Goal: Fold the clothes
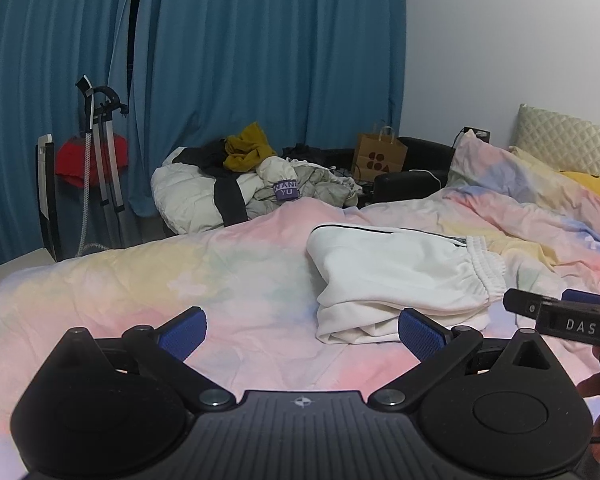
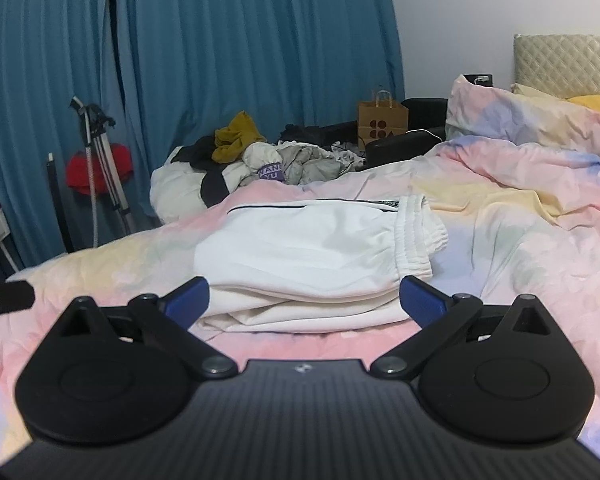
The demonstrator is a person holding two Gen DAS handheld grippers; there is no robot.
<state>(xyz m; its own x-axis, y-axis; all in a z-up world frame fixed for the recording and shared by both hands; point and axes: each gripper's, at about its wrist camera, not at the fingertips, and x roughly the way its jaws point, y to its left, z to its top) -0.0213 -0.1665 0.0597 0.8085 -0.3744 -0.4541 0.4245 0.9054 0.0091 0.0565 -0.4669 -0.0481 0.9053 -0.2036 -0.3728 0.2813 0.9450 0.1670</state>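
White trousers (image 1: pixel 400 276) with a black side stripe lie folded in layers on the pastel bed cover (image 1: pixel 160 280), waistband to the right. My left gripper (image 1: pixel 302 334) is open and empty, low over the cover, just left of the folded pile. My right gripper (image 2: pixel 304 300) is open and empty, right in front of the trousers (image 2: pixel 312 252), with the pile's near edge between its blue pads. The right gripper also shows in the left wrist view (image 1: pixel 564 316) at the right edge.
A heap of unfolded clothes (image 1: pixel 260 180) lies past the far edge of the bed. A brown paper bag (image 1: pixel 378 156) stands behind it. Blue curtains (image 1: pixel 260 60) hang at the back. A garment steamer stand (image 1: pixel 100 152) is at the left. Pillows (image 1: pixel 540 184) are at the right.
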